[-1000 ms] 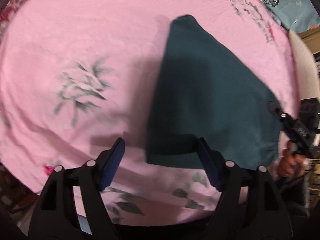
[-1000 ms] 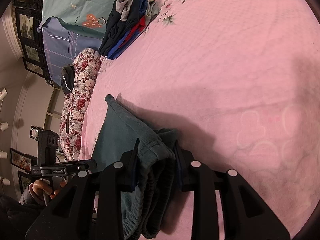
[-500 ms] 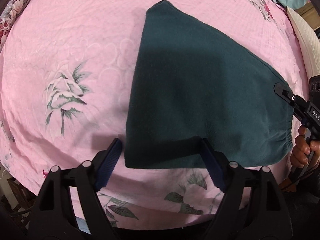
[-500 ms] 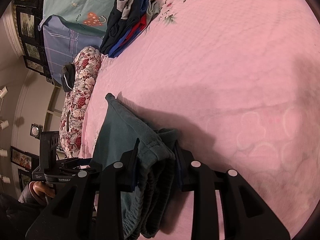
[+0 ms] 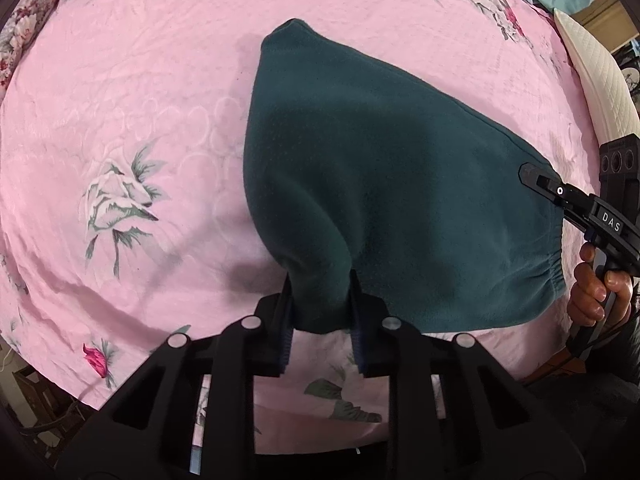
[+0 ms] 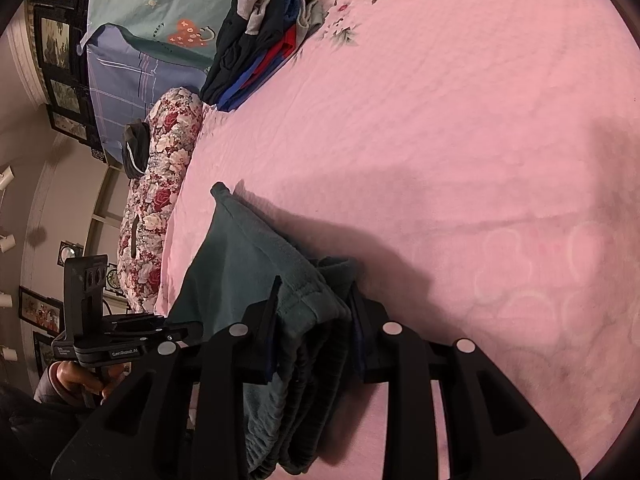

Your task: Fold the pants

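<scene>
Dark teal pants lie folded on the pink floral bedspread. My left gripper is shut on the near left corner of the pants, and the cloth bunches up between its pads. My right gripper is shut on the elastic waistband end of the pants; several folded layers hang between its fingers. The right gripper also shows in the left wrist view at the waistband edge, and the left gripper shows in the right wrist view at the lower left.
A pile of dark, blue and red clothes lies at the far end of the bed. A floral bolster runs along the bed's edge. A white quilted pillow is at the right side. Teal bedding lies beyond.
My left gripper moved in over the pants' near corner and closed on it, bunching and lifting the cloth. My right gripper stayed shut on the waistband.
</scene>
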`<state>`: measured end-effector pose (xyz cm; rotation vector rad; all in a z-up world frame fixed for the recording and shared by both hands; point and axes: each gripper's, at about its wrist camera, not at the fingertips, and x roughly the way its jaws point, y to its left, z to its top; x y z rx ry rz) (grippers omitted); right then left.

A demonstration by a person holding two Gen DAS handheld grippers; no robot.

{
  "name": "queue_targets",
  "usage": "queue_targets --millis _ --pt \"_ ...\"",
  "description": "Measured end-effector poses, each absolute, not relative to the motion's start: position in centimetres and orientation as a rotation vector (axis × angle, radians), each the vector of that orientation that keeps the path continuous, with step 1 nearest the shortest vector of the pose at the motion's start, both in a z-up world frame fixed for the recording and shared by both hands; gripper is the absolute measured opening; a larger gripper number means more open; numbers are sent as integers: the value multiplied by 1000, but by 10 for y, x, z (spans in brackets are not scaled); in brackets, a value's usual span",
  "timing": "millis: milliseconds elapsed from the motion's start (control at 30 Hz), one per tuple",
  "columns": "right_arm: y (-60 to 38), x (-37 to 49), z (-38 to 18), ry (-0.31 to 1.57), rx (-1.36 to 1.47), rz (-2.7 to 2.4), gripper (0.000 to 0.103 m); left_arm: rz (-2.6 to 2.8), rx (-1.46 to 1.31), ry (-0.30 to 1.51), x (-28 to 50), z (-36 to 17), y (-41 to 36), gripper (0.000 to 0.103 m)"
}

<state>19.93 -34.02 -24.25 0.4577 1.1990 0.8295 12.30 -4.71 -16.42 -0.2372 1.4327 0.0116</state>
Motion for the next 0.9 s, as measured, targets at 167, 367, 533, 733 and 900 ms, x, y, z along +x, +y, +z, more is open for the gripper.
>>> queue_targets --millis 167,367,533,733,900 --pt "-336 195 -235 1189 396 813 27 -6 -229 1409 118 -160 -45 21" --pt "-324 181 -213 1114 249 782 24 -44 -225 1344 108 -150 -42 20" --pt "-314 167 -191 1039 155 768 23 -84 -254 1271 96 -140 -29 20" --pt "-295 151 -172 960 -11 702 23 -141 -295 1196 82 -128 -16 19" --pt "-289 157 -184 1011 -40 643 23 -124 -366 1307 82 -156 1 37"
